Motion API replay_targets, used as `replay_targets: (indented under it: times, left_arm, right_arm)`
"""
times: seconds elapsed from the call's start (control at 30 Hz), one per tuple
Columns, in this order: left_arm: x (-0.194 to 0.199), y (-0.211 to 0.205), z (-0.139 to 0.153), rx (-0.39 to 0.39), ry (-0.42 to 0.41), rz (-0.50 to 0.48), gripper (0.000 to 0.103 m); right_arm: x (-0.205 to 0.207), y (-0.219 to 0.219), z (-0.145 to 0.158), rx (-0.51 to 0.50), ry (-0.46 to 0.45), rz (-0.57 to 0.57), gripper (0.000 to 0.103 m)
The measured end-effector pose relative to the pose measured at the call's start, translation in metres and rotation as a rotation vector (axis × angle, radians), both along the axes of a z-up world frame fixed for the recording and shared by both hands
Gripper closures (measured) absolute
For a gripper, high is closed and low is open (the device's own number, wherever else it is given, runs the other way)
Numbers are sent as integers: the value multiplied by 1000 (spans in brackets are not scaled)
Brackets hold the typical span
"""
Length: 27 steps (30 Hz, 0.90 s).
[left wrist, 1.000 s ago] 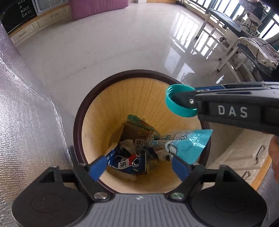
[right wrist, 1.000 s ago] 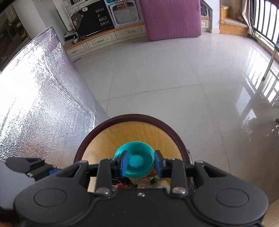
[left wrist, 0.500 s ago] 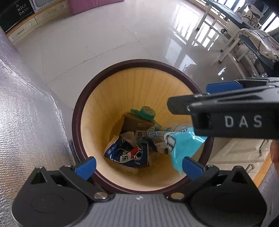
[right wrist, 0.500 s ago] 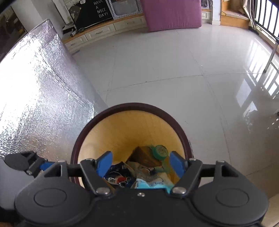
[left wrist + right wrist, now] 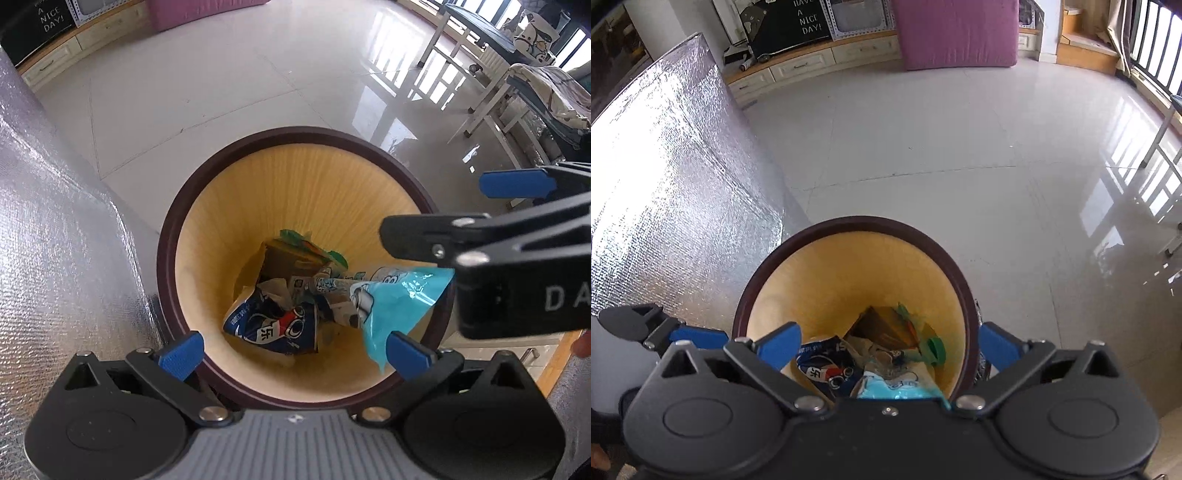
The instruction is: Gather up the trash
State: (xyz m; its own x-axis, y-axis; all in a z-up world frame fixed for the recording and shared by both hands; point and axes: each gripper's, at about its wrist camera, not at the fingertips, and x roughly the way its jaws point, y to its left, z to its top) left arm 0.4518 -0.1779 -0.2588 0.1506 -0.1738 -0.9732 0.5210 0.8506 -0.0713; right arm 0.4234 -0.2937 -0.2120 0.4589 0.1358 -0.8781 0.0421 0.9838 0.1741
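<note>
A round bin [image 5: 173,258] with a dark brown rim and a yellow inside stands on the floor below both grippers; it also shows in the right wrist view [image 5: 964,295]. Inside lie a crushed blue can [image 5: 273,325], a light blue wrapper [image 5: 399,306], a brown carton [image 5: 284,258] and a teal cap [image 5: 936,349]. My left gripper [image 5: 295,350] is open and empty above the bin's near rim. My right gripper [image 5: 888,343] is open and empty above the bin; it also shows in the left wrist view [image 5: 480,218] from the right.
A silver foil-covered surface [image 5: 55,240] stands left of the bin and shows in the right wrist view [image 5: 665,177] too. Glossy white floor [image 5: 960,147] lies beyond. White chairs and a table [image 5: 498,85] are at the far right. A purple mattress [image 5: 956,33] leans on cabinets.
My right gripper opened and let go of the teal cap, which fell into the bin. My left gripper opened wider. The right gripper drew back to the right.
</note>
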Motion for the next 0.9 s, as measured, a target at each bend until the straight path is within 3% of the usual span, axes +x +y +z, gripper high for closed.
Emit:
replay_targets:
  times: [0.37,0.5,0.9]
  left_arm:
    - [-16,17,7,-11,-24,64,0]
    - [-28,28,18,-52,-6,147,0]
    - [-74,48,115,-129,-160,224,0]
  right_arm:
    - [-12,-1,15,-1,8,-17,0]
    - [-23,-3,30,-5,-5,-14,0]
    - [-75,-7,100,-19,-122,-13,0]
